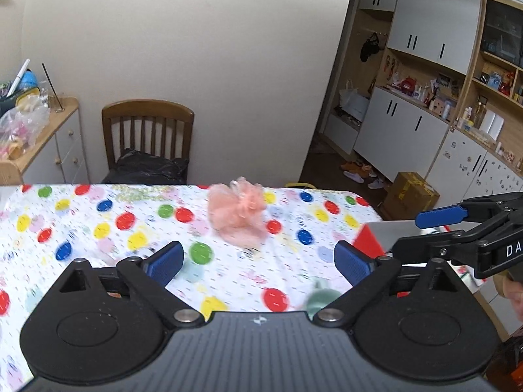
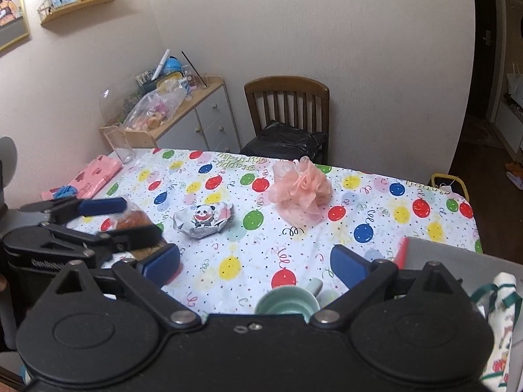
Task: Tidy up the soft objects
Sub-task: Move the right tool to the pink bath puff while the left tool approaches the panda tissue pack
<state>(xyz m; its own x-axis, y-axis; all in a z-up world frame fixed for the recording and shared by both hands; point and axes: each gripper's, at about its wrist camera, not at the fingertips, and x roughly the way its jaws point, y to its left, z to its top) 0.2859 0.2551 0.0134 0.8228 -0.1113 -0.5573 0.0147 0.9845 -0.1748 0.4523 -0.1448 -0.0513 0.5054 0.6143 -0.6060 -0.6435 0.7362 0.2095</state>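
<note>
A pink mesh bath pouf [image 1: 238, 210] lies on the balloon-print tablecloth [image 1: 98, 228], far of centre; it also shows in the right wrist view [image 2: 300, 187]. A white panda-print soft pouch [image 2: 203, 218] lies left of it. My left gripper [image 1: 258, 261] is open and empty, above the near table, short of the pouf; it appears at the left in the right wrist view [image 2: 130, 219]. My right gripper [image 2: 255, 266] is open and empty; it shows at the right edge of the left wrist view [image 1: 421, 232]. A printed cloth [image 2: 500, 323] lies in a grey bin [image 2: 457, 254] with a red side, at right.
A green cup [image 2: 287, 300] stands at the near table edge. A brown bread-like item [image 2: 134, 219], a pink bag [image 2: 91, 176] and a clear glass [image 2: 119, 143] are on the left. A wooden chair [image 2: 287, 107] with a black bag stands behind the table.
</note>
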